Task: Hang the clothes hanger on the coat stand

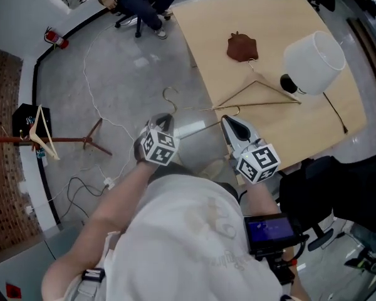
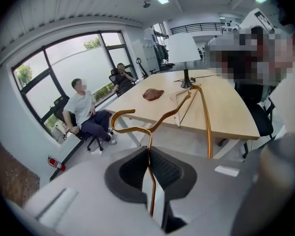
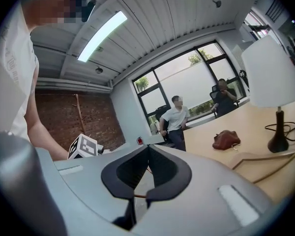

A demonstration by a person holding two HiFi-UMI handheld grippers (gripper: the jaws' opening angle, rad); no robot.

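Operator's white shirt (image 1: 175,243) filled lower head view. Wooden table (image 1: 238,11) lay ahead. Coat stand (image 1: 69,140) stood far left, well apart from both grippers, pale hanger (image 1: 42,130) on it. Table carried lamp (image 1: 313,61), wooden hanger (image 1: 237,93), brown pouch (image 1: 241,46). Left gripper (image 2: 148,151) was clamped on wire hanger (image 2: 150,136) just below hook. Right gripper (image 3: 147,149) was closed; copper strand crossed low between pads, judged pinched.

Step judged: carry phase, wire hanger clear of table, not yet hung.

Next move: turn left, approach stand, present hook to its upper part.
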